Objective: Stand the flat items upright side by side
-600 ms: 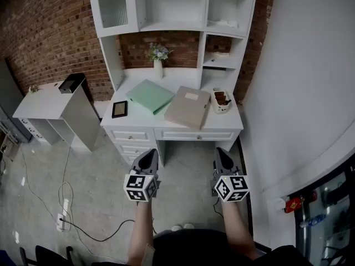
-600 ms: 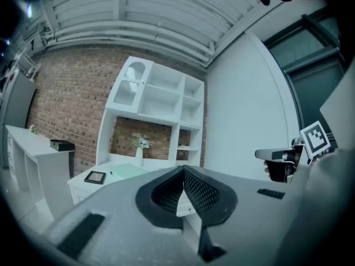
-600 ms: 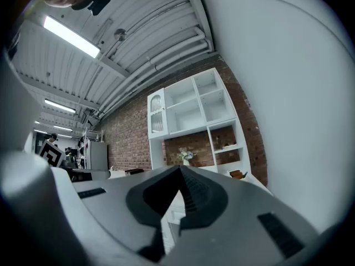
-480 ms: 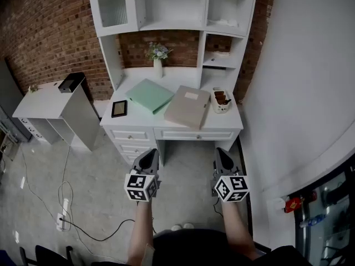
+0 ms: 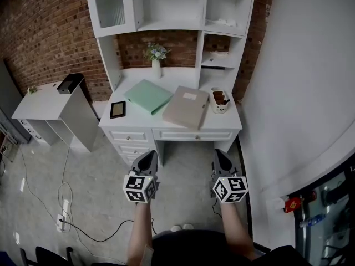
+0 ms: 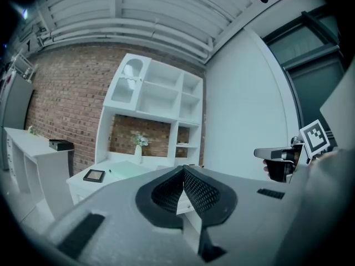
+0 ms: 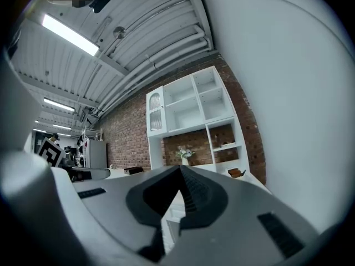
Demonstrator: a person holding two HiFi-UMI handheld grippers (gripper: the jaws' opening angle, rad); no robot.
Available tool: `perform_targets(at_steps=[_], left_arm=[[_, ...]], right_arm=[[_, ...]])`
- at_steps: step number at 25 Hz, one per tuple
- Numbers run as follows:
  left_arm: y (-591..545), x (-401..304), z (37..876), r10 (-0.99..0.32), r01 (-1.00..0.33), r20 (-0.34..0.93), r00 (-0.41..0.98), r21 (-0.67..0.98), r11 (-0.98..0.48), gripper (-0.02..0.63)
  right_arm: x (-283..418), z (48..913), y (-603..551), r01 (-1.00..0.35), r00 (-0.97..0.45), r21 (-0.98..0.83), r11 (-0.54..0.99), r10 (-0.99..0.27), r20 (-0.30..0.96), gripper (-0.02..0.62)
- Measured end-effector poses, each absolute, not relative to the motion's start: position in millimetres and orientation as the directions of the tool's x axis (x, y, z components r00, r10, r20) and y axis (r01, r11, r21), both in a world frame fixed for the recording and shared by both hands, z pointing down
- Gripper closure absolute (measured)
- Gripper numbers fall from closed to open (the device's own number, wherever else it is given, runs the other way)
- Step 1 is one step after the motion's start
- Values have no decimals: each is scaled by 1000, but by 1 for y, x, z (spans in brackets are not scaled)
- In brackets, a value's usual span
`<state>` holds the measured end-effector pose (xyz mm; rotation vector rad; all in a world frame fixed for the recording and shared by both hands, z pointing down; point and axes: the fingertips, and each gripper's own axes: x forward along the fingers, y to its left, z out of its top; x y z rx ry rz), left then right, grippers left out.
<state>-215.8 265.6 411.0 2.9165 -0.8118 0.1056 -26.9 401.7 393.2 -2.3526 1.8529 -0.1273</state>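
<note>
Left gripper [image 5: 149,154] and right gripper [image 5: 220,153] level, short of counter [image 5: 131,114]; fingers closed together, empty. Green folder [image 5: 148,96] and beige folder [image 5: 187,106] lie flat on counter, just beside each other.

open floor [image 5: 186,168] before desk [image 5: 131,122], vase [image 5: 156,68] behind green folder [image 5: 147,96]
</note>
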Motion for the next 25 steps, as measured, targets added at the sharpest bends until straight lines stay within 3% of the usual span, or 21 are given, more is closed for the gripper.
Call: perform_targets(at_steps=[11, 13, 14, 17, 21, 25], left_arm=[[275, -213, 421, -450, -460, 97, 888, 153, -875, 595], [279, -212, 422, -434, -442, 79, 897, 165, -882, 590], [281, -212, 422, -426, -431, 66, 902, 174, -885, 565], [285, -216, 425, -409, -410, 45, 911, 187, -893, 392], [285, -226, 438, -413, -417, 64, 909, 188, -889, 343], [279, -236, 447, -416, -423, 79, 906, 204, -883, 334]], right_arm=[[-37, 405, 401, -966, 186, -183, -185, -982, 12, 597], [-41, 406, 401, -966, 160, -202, -159, -987, 12, 540], [-43, 405, 402, -967, 146, -212, -144, -989, 6, 515], [-53, 404, 403, -972, 95, -217, -91, -995, -7, 389], [-56, 408, 407, -966, 99, -240, -95, -995, -2, 356], [-59, 414, 410, -961, 132, -241, -132, -991, 16, 353]])
